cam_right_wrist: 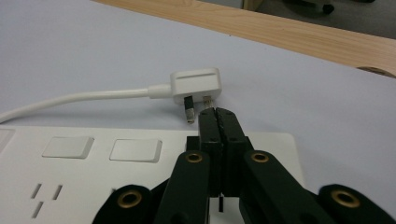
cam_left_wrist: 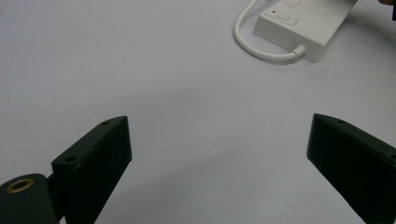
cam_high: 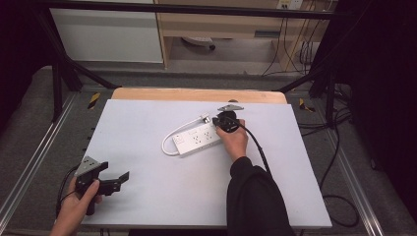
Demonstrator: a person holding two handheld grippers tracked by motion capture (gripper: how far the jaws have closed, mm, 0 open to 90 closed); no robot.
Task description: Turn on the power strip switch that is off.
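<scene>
A white power strip point(cam_high: 196, 139) lies at the middle of the table, its white cable point(cam_high: 167, 142) looping off its left end. The cable's white plug point(cam_high: 204, 118) rests on the table just beyond the strip, pins facing the strip. My right gripper point(cam_high: 216, 121) hovers over the strip's far right end, jaws shut with nothing between them. In the right gripper view its tips point(cam_right_wrist: 216, 112) sit right by the pins of the plug point(cam_right_wrist: 196, 84), above the strip point(cam_right_wrist: 140, 158). My left gripper point(cam_high: 115, 179) is open at the near left corner, far from the strip point(cam_left_wrist: 303, 23).
The white board point(cam_high: 147, 206) lies on a wooden table whose edge point(cam_high: 196, 94) shows along the far side. Metal frame rails point(cam_high: 34, 162) run down both sides. Black cables point(cam_high: 339, 196) trail on the floor at the right.
</scene>
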